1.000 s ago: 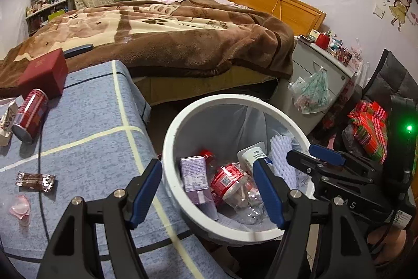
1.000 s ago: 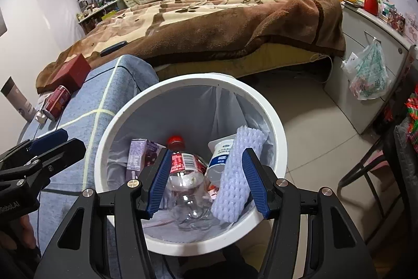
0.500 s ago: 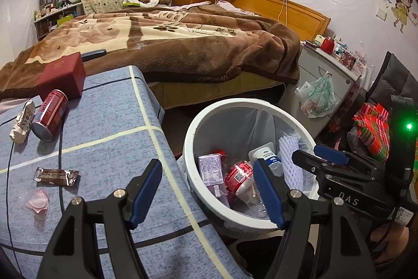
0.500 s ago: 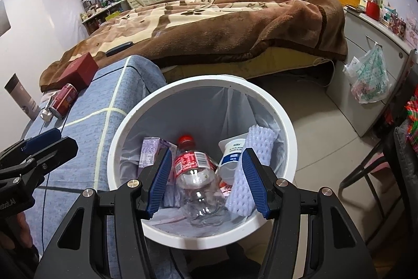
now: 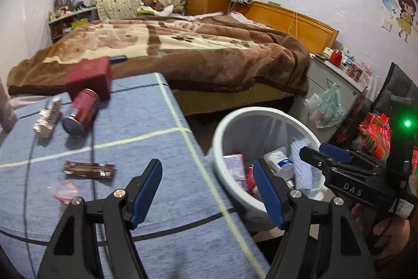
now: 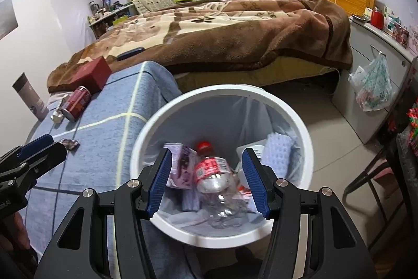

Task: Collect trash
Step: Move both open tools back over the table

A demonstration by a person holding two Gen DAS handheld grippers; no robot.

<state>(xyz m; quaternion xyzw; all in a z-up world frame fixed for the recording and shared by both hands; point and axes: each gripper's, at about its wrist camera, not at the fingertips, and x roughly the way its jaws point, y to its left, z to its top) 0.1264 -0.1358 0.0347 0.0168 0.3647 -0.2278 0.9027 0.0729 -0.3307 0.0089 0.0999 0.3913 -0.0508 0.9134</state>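
Looking along our left gripper (image 5: 207, 191), we find its jaws spread wide and holding nothing, hanging above the near right edge of the desk (image 5: 146, 137) with its blue cloth. What is left to collect lies ahead and to the left of those jaws: the brown snack wrapper (image 5: 89, 169) is nearest, flat on the cloth with its long axis running left to right, across our line of approach, so we judge the wrist needs a turn for the jaws to close over its narrow width. Just beside it, nearer us, sits a small pink scrap (image 5: 65, 191); farther back the red can (image 5: 81, 116) lies on its side, base toward us, beside a crumpled white packet (image 5: 47, 117). Our right gripper (image 6: 207, 181), equally wide open and empty, is poised over the white trash bin (image 6: 295, 119), which stands off the desk's right side with a clear bottle (image 6: 214, 174) already inside. The left hand is plainly nearer the wrapper.
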